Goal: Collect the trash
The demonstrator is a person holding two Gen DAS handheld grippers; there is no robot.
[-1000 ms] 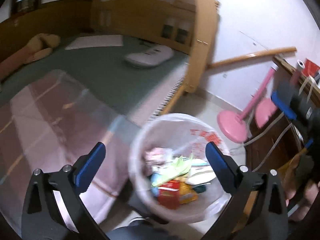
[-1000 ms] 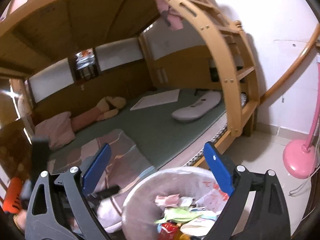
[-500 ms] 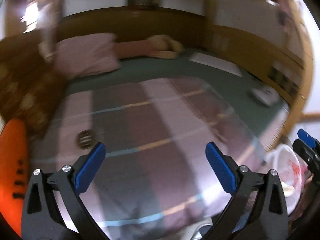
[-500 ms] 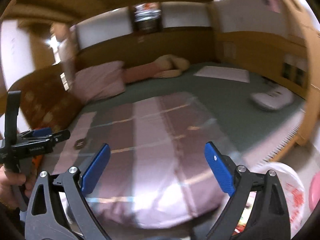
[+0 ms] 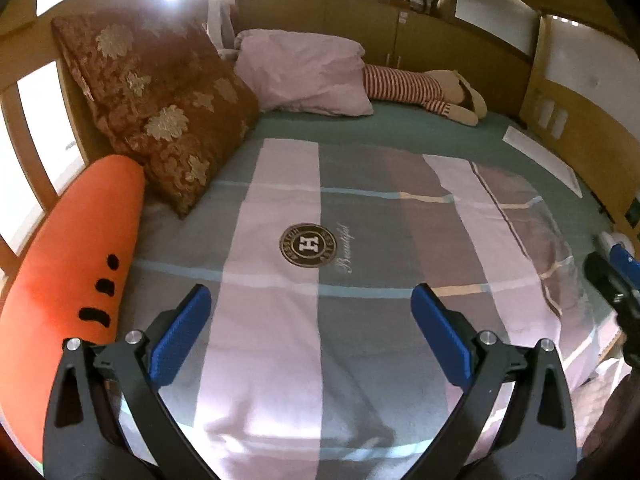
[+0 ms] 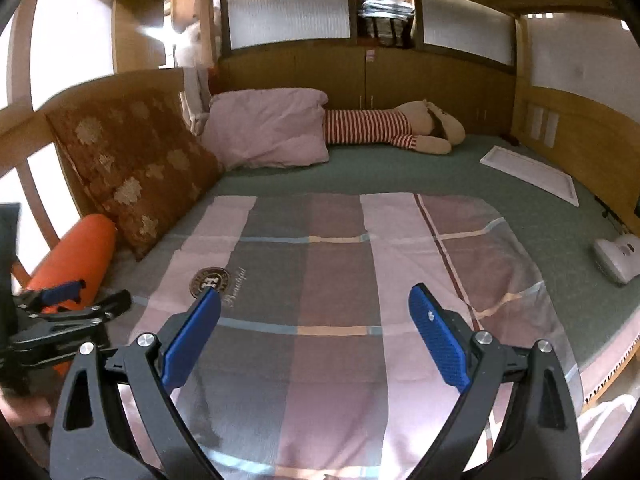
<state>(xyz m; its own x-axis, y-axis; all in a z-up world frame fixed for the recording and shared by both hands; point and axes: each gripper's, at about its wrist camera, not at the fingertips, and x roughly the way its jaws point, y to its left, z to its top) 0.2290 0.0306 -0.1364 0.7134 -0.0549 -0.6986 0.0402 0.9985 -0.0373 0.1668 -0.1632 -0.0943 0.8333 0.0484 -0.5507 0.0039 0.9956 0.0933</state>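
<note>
Right wrist: trash bag (image 6: 604, 420) lies low, right of the spread tool (image 6: 314, 332).

Ahead of the two wide-open grippers lie one checked blanket (image 5: 360, 280), two pillows, one brown (image 5: 160, 112) and one pink (image 5: 304, 76), one orange carrot cushion (image 5: 68, 288), one striped plush toy (image 6: 392, 130), one white tray (image 6: 528, 174) and one white handheld appliance (image 6: 618, 256).

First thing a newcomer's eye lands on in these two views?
Probably the orange carrot-shaped plush with a stitched face, lying along the bed's left edge beside the brown floral cushion. Next, the plaid blanket with its round H emblem, spread under both open grippers, left and right. A striped plush toy lies by the headboard.
</note>
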